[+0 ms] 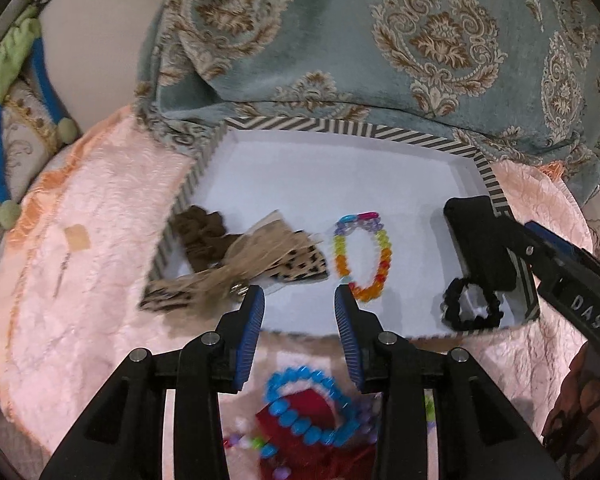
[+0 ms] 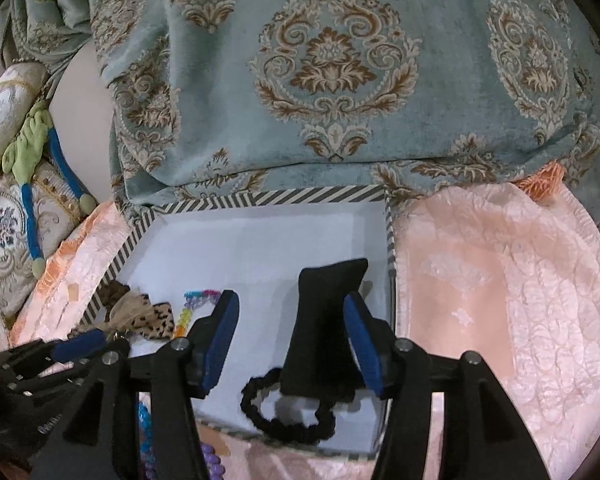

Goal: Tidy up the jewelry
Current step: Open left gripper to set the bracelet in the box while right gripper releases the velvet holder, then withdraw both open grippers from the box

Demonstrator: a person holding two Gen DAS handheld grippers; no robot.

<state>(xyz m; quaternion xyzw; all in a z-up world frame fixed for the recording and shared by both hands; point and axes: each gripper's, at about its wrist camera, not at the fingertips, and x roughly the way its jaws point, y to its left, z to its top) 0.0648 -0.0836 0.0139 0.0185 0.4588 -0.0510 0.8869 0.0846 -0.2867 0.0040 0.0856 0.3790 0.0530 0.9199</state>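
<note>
Blue beads [image 1: 312,408] lie on red cloth [image 1: 300,420] under the left gripper [image 1: 300,300], whose jaws gape wide and empty at the box [image 1: 340,128] edge. Inside, a rainbow bracelet [image 1: 363,256] sits at 1 o'clock, a bow [image 1: 236,264] at 10. Only the right view shows its gripper [image 2: 290,340], jaws wide around a black pouch [image 2: 324,320], scrunchie [image 2: 288,412] at 6.

Left hand-held gripper [image 1: 300,300] jaws apart, empty; right hand-held gripper [image 2: 290,312] jaws spread wide.
</note>
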